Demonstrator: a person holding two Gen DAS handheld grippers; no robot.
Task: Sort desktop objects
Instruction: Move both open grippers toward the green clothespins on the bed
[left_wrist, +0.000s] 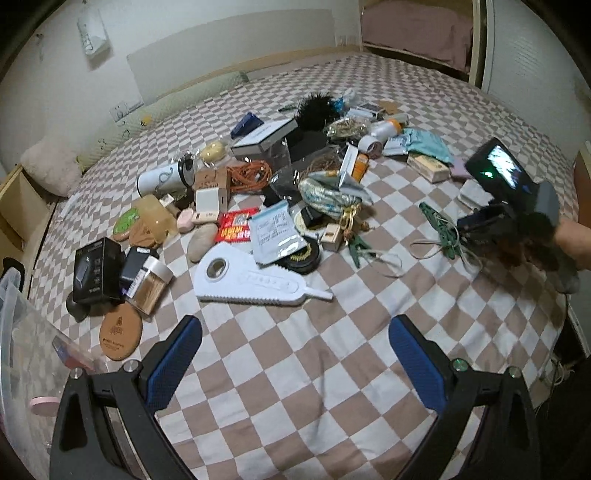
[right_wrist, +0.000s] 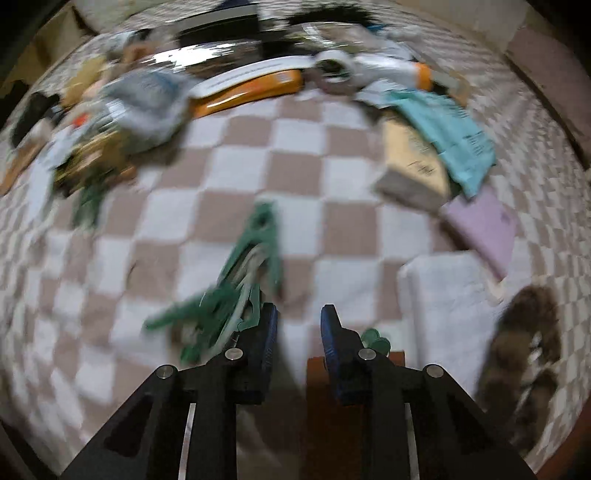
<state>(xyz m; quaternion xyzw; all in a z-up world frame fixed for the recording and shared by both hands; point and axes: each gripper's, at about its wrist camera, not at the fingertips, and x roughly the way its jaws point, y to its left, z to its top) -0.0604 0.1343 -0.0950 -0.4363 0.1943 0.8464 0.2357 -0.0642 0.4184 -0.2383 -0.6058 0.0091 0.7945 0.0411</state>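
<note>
We saw the checkered blanket (left_wrist: 295, 406) as the first source of trouble: it was soft and wrinkled, so anything pressed into it could sink or drag a fold along. The heap of mixed desktop objects (left_wrist: 258, 177) lay crowded toward the far side, touching and overlapping, and a careless sweep could have spilled a piece into its neighbours. The clear plastic bin (left_wrist: 22, 350) stood at the near left edge, well apart from the right gripper's work, so a long carry would have tested any weak hold. The left gripper (left_wrist: 295, 362) hovered released and empty over bare blanket, with the white toothed plastic tool (left_wrist: 255, 280) just beyond it. The right gripper (right_wrist: 299, 328) pointed steeply down with its jaws narrowed to a small gap, and through the blur we could not tell whether it clenched anything. The green clothespins (right_wrist: 251, 266) lay against the outside of its left finger, not clearly between the pads, so we judged a miss likely. Their thin white cord (left_wrist: 424, 245) trailed loose and could have snagged or pulled the other pins along.
</note>
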